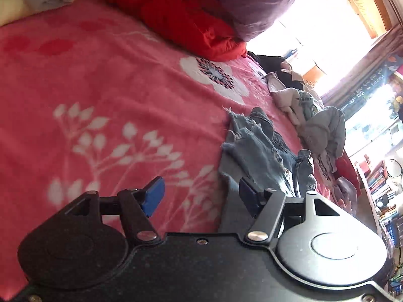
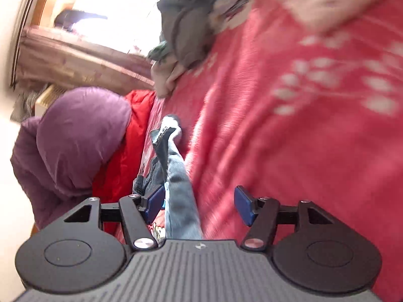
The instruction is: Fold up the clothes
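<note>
Light blue frayed denim jeans (image 1: 254, 151) lie crumpled on the pink flowered blanket (image 1: 100, 88) of a bed. My left gripper (image 1: 201, 196) is open and empty just above the blanket; its right finger sits over the jeans' lower edge. In the right wrist view, which is motion-blurred, a leg of the jeans (image 2: 180, 181) runs between the fingers of my right gripper (image 2: 199, 203), which is open and not clamped on it.
A heap of grey and white clothes (image 1: 309, 115) lies past the jeans. A red quilt (image 1: 181, 17) and a purple pillow (image 1: 254, 2) lie at the bed's head. A grey garment pile (image 2: 186, 25) sits on the blanket (image 2: 289, 138). A bookshelf (image 1: 380, 183) stands beside the bed.
</note>
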Available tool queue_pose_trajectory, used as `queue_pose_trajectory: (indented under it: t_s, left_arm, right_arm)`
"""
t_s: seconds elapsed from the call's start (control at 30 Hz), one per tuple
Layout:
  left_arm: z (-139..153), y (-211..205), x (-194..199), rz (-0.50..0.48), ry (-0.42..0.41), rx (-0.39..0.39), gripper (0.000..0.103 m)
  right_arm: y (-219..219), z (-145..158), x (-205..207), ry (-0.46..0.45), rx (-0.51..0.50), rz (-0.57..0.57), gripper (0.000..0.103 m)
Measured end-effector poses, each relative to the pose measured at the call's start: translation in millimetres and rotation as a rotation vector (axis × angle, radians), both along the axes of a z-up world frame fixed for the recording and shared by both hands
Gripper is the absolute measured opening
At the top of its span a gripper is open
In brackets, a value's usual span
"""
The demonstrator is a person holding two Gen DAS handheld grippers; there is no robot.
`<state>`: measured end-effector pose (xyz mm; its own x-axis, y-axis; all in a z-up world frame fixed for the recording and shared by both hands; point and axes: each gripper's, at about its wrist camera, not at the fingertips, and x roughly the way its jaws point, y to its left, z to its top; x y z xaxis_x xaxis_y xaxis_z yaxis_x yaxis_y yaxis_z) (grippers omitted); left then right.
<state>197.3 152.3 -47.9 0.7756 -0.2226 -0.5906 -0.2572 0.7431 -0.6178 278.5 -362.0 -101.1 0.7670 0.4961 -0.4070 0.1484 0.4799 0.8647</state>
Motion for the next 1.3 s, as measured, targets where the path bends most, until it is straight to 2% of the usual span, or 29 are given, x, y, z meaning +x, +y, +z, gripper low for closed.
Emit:
queue_pose_trajectory:
  t_s: [0.07,0.17,0.37,0.43,0.57,0.63,0.73,0.77,0.8,0.83,0.87,0.93,1.0,1.07,1.17,1.23,1.3]
  left_arm:
    - [3.9,-0.5,-26.9,0.023,0.002,-0.064,0.067]
    - [3.1,-10.4,-61.4,0.032,0.009,-0.131,0.068]
    - [-20.5,-43.5,-96.0,-0.004,0.116,-0.166,0.068]
    - [-29.8,-50.5,-100.7,-0.012,0.120,-0.188,0.068]
    - [-37.2,-61.3,-100.2,-0.022,0.052,-0.150,0.068]
    - [-41.8,-64.4,-97.0,-0.034,0.024,-0.157,0.068]
    - [-45.2,-69.3,-95.0,-0.063,-0.015,-0.166,0.067]
    - [-45.4,-70.8,-94.1,-0.076,-0.024,-0.173,0.065]
    - [-45.6,-72.5,-92.8,-0.093,-0.027,-0.173,0.049]
    - [-45.8,-74.9,-90.5,-0.115,-0.019,-0.163,0.010]
    - [-45.4,-76.1,-90.0,-0.127,-0.017,-0.150,0.005]
    - [-40.0,-73.9,-96.9,-0.113,-0.033,-0.129,0.004]
    - [-25.6,-65.8,-111.9,-0.097,-0.066,-0.167,0.004]
    - [-13.8,-61.5,-122.9,-0.112,-0.098,-0.170,0.004]
    - [-30.9,-66.5,-132.3,-0.115,-0.007,-0.166,0.004]
    - [-43.7,-70.1,-138.1,-0.115,0.044,-0.170,0.004]
    - [-46.5,-73.6,-142.5,-0.126,0.054,-0.168,0.004]
  right_arm:
    - [-8.0,-4.9,-37.5,0.012,0.078,-0.048,0.064]
    - [-8.0,-7.8,-86.3,0.005,0.117,-0.070,0.064]
    - [15.2,-14.7,-150.2,0.032,0.130,0.019,0.064]
    - [30.7,-14.6,-159.4,0.040,0.094,0.083,0.064]
    - [59.2,-14.9,-161.2,0.028,0.014,0.169,0.061]
    - [68.5,-17.3,-156.2,0.024,-0.005,0.179,0.054]
    - [76.8,-26.3,-150.6,0.037,0.026,0.172,0.041]
    - [78.5,-28.9,-149.7,0.041,0.029,0.173,0.032]
    - [80.2,-31.3,-148.8,0.044,0.030,0.176,0.023]
    - [83.5,-30.0,-147.5,0.025,0.020,0.195,0.019]
    - [86.9,-28.8,-146.3,0.006,0.010,0.214,0.012]
    - [93.8,-19.9,-146.0,-0.070,0.002,0.255,0.010]
    - [95.5,-4.4,-151.4,-0.129,0.043,0.269,0.010]
    - [89.8,-4.9,-159.5,-0.095,0.066,0.281,0.009]
    - [86.0,-20.2,-167.0,0.007,0.066,0.305,0.010]
    - [84.2,-24.3,-168.2,0.036,0.013,0.313,0.010]
    - [80.2,-26.0,-171.8,0.043,0.003,0.315,0.009]
